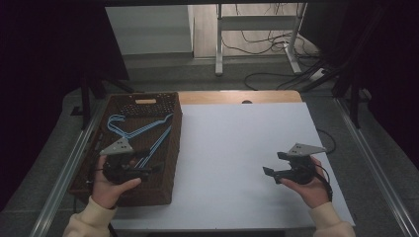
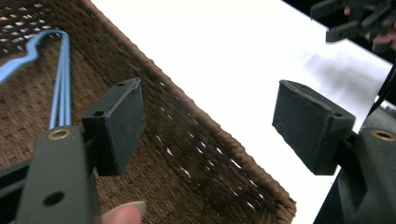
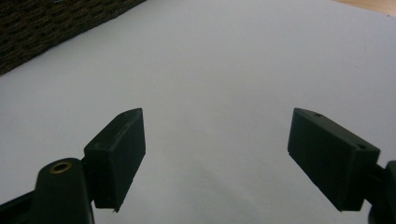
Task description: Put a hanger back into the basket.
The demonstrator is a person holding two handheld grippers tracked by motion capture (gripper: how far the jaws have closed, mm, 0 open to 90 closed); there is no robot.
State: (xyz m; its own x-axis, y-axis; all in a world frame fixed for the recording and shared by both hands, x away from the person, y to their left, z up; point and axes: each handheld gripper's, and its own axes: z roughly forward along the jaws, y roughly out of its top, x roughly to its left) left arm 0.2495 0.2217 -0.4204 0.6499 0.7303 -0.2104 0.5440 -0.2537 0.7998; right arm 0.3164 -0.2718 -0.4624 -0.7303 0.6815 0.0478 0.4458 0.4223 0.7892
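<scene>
Brown wicker makes up the basket (image 1: 163,148) that I use as my landmark; it stands at the left edge of the white tabletop (image 1: 237,163), with its long side running away from me. Blue clothes hangers (image 1: 143,131) lie flat on its bottom, their hooks towards the far end, and nothing grips them.

I hold my left gripper (image 1: 155,169) over the near part of the basket, just above its right-hand wall, pointing across towards the table. Its jaws stand wide apart with nothing between them. In the left gripper view the two black pads (image 2: 122,122) frame the woven wall (image 2: 196,140), and the hangers (image 2: 60,88) lie deeper inside the basket, off to one side of the jaws and apart from them. My fingertip (image 2: 123,213) shows at the lower edge of that view.

My right gripper (image 1: 272,165) hovers well to the right of the basket, over the bare white surface, pointing back towards it. Its jaws are spread too, and empty: the right gripper view shows both pads (image 3: 119,149) over plain white table, with a corner of the basket's side (image 3: 51,28) far off at the top left. From the left gripper view, the right gripper (image 2: 355,21) shows small across the table.
</scene>
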